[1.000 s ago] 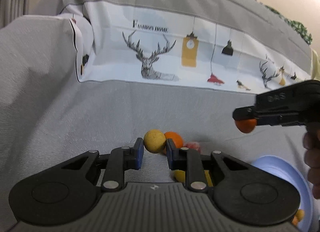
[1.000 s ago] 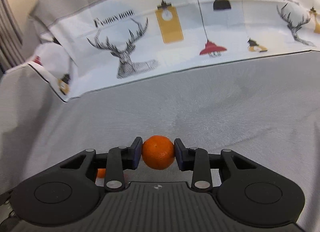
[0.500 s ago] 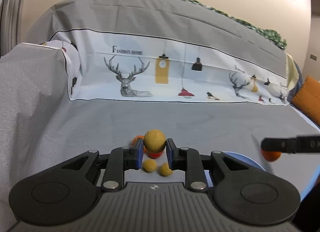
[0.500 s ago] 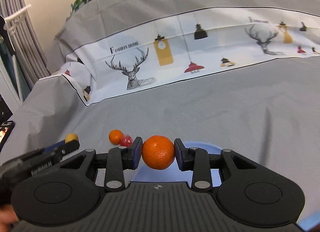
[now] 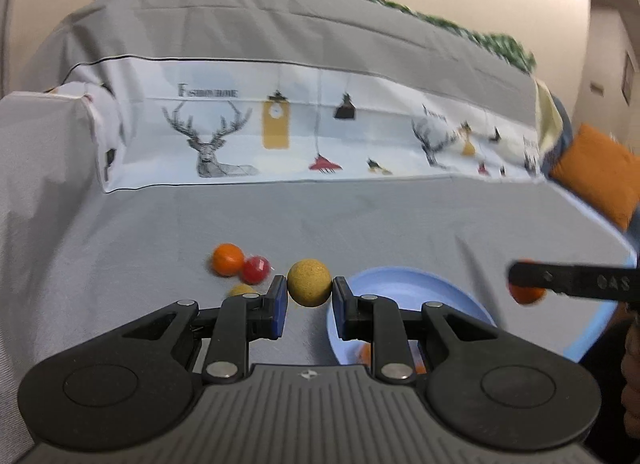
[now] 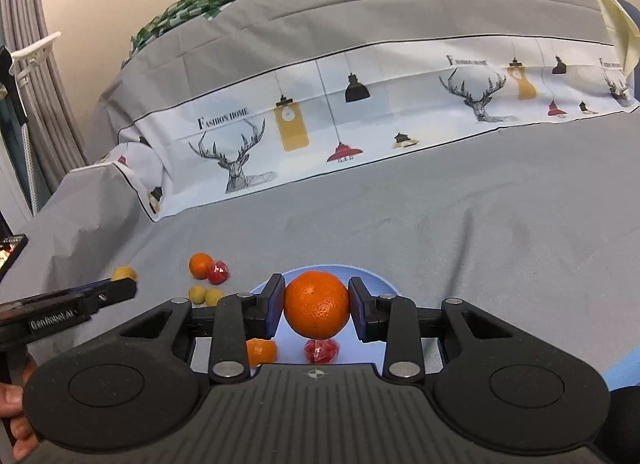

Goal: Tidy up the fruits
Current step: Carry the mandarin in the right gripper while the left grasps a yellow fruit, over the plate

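My left gripper point(image 5: 309, 296) is shut on a small yellow fruit point(image 5: 309, 282), held just left of a light blue plate point(image 5: 404, 287). The same gripper enters the right wrist view from the left, with the yellow fruit point(image 6: 124, 273) at its tip. My right gripper point(image 6: 316, 308) is shut on an orange point(image 6: 316, 303) above the blue plate point(image 6: 370, 278). On that plate lie a smaller orange point(image 6: 262, 352) and a red fruit point(image 6: 321, 350). On the grey cloth sit an orange point(image 5: 227, 259), a red fruit point(image 5: 256, 269) and a yellow fruit point(image 5: 241, 290).
A grey cloth point(image 6: 460, 224) covers the sofa seat, with a deer-print band point(image 6: 360, 120) along the backrest. An orange cushion point(image 5: 596, 174) lies at the far right. Two more yellow fruits point(image 6: 205, 294) rest left of the plate. A hand point(image 6: 14, 424) holds the left gripper's handle.
Both grippers have pulled back and risen with their fruits held. The blue plate has come under the right gripper, and the loose fruits now lie left of the left gripper.
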The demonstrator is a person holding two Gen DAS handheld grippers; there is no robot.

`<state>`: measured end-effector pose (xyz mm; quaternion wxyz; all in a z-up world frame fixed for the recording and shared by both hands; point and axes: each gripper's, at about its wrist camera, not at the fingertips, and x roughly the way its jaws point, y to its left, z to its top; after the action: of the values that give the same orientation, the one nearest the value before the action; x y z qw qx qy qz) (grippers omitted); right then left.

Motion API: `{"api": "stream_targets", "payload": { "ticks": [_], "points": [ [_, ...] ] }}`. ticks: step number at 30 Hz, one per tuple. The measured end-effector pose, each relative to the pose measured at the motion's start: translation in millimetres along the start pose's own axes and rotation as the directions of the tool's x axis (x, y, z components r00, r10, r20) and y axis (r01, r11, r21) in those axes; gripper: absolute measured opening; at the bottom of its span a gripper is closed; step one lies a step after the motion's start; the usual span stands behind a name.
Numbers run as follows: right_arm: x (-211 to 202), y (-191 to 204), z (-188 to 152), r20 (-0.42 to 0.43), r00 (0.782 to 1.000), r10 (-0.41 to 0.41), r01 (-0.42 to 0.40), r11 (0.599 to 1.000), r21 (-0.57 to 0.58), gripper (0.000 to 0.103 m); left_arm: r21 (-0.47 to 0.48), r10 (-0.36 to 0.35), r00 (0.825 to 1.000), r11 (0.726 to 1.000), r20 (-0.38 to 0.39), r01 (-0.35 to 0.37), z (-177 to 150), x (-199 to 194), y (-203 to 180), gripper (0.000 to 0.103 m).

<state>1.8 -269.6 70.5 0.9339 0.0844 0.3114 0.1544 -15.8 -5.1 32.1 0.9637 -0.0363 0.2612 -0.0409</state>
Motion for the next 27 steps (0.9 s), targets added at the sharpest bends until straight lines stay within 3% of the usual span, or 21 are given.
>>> {"api": "stream_targets", "payload": {
  "ticks": [4,9,13,17,20,24,27],
  "points": [
    [13.2,11.3,-3.8,-0.023,1.000,0.008,-0.009,0.999,-0.031,0.036,0.079,-0.019,1.000,0.997,-0.006,0.019,-7.2,4.6,-15.7,0.026],
    [22.8,15.2,-5.8,-0.030,1.000,-0.005,0.003,0.998,-0.065,0.036,0.106,-0.040,0.999,0.993,-0.018,0.042,-15.0,14.2,-28.3,0.026],
    [27.2,2.3,-3.1,-0.025,0.999,-0.025,0.024,1.000,-0.015,0.036,0.137,-0.069,0.997,0.988,-0.036,0.073,-21.4,21.2,-42.4,0.026],
    [30.0,-4.9,-2.4,-0.021,0.999,-0.041,0.042,0.999,0.024,0.036,0.083,-0.097,0.994,0.991,-0.056,0.101,-23.4,26.7,-48.6,0.026],
    [32.5,-4.2,-3.1,-0.023,0.999,-0.044,0.045,0.999,0.020,0.036,0.103,-0.100,0.993,0.989,-0.064,0.106,-26.1,30.7,-55.0,0.026],
    [35.7,-1.0,-3.9,-0.025,0.999,-0.044,0.044,0.999,-0.003,0.036,0.044,-0.101,0.992,0.994,-0.069,0.104,-25.8,34.0,-53.1,0.026],
    [37.6,-0.3,-4.2,-0.030,0.998,-0.047,0.047,0.999,-0.010,0.036,0.088,-0.104,0.993,0.990,-0.063,0.109,-28.7,33.7,-55.6,0.026]
  ]
}}
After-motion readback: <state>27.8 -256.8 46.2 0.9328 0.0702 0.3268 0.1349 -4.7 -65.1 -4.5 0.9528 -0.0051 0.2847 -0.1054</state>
